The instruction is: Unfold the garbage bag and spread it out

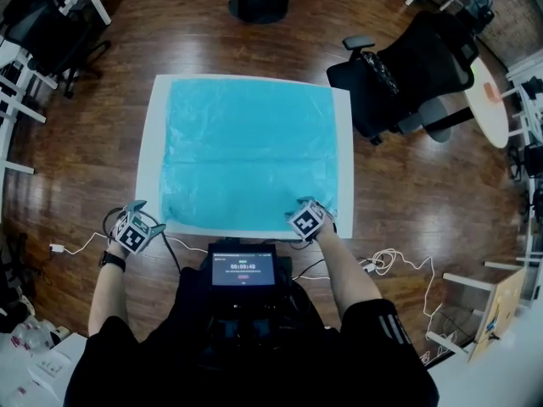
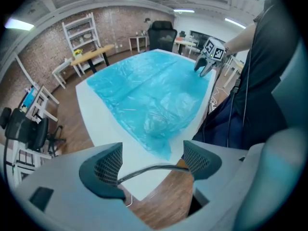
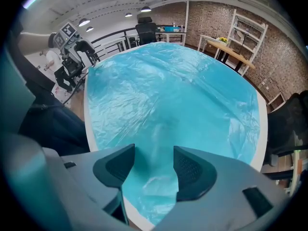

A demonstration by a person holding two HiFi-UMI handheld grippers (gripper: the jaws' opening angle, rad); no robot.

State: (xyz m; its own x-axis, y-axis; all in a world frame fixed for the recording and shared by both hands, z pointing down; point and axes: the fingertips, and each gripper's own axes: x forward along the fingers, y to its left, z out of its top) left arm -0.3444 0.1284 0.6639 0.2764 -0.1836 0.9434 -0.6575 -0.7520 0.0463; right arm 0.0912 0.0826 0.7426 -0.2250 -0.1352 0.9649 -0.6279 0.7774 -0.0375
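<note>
Room with a dark wooden floor [image 1: 85,142] and a brick wall [image 2: 48,47], seen from above and from both tongs. A white square desk [image 1: 148,142] stands in the middle. The blue garbage bag [image 1: 246,142] lies unfolded and nearly flat on it, covering most of the top and leaving a white margin, widest at the left. A crease runs across the bag's middle, and its near left corner is wrinkled. A black office chair [image 1: 416,75] stands off the desk's far right corner. White cables [image 1: 390,261] trail on the floor near the person. Right tongs [image 3: 153,166]: jaws apart, nothing pinched, over the bag's near right corner. Left tongs [image 2: 151,162]: jaws wide apart and empty, at the desk's near left corner, clear of the bag.
</note>
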